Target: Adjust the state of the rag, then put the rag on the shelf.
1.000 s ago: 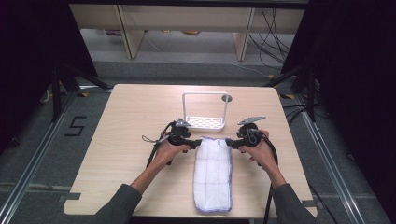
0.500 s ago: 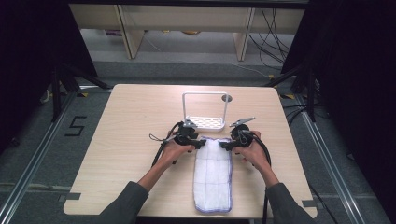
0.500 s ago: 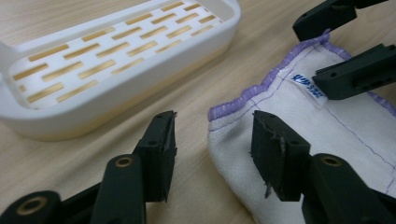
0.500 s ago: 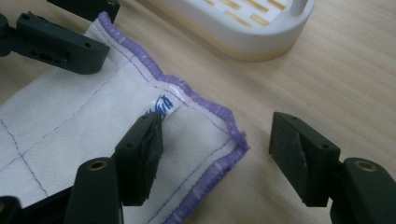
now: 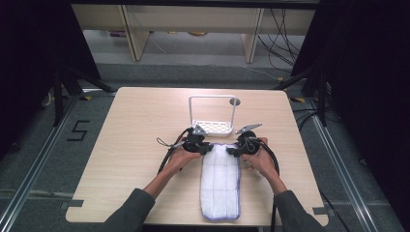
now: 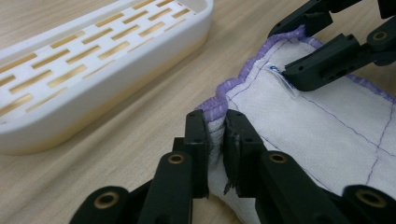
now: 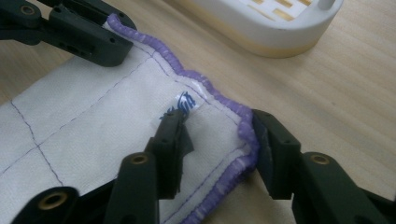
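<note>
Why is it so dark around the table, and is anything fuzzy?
High view: light falls on the table; the room around it lies in shadow. Left gripper view: the near cloth is sharp, the white rack slightly soft. Right gripper view: the rack also blurs.

Both forearms reach forward from near edge, hands side by side, near each other. Left gripper (image 6: 215, 135) low, jaws just closed, pinching cloth (image 6: 327, 121) corner. Right gripper (image 7: 219, 140) low, jaws just been closing, astride opposite corner, gap remaining, pads not pressing.
</note>
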{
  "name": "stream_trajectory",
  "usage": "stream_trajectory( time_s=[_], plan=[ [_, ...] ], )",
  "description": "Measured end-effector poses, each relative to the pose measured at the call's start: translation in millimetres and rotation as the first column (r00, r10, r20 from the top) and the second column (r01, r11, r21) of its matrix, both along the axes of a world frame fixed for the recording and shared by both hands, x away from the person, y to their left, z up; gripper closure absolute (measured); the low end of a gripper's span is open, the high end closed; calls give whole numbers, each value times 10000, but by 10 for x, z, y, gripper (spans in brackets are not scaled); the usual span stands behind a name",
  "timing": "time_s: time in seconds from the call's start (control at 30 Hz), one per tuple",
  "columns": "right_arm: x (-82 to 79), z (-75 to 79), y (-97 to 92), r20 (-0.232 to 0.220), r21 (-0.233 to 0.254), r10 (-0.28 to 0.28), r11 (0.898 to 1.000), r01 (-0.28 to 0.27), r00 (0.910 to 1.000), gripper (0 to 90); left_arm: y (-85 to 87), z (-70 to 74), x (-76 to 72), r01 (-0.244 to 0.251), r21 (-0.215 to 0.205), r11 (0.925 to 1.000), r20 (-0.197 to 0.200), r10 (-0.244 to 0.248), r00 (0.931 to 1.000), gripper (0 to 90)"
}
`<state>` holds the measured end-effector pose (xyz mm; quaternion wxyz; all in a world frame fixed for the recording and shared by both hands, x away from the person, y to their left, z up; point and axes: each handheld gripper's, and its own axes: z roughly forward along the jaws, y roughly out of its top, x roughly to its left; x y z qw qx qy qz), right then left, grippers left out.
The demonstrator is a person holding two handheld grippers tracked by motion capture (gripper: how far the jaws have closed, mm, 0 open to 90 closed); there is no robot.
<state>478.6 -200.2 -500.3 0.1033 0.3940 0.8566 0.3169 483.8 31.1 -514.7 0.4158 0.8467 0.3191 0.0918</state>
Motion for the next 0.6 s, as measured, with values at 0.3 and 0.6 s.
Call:
stream_trajectory(
  time_s=[0.3,0.6],
  plan=[
    [-75,50,36,-74,2,-20,10000,20,10000,806,33,79,-45,93,-24,10000,364,-92,9993,845],
    [-217,245,-9,490,676,169,9975,-202,9987,824,84,295,-160,262,-295,9992,717,-241,9971,851]
  ],
)
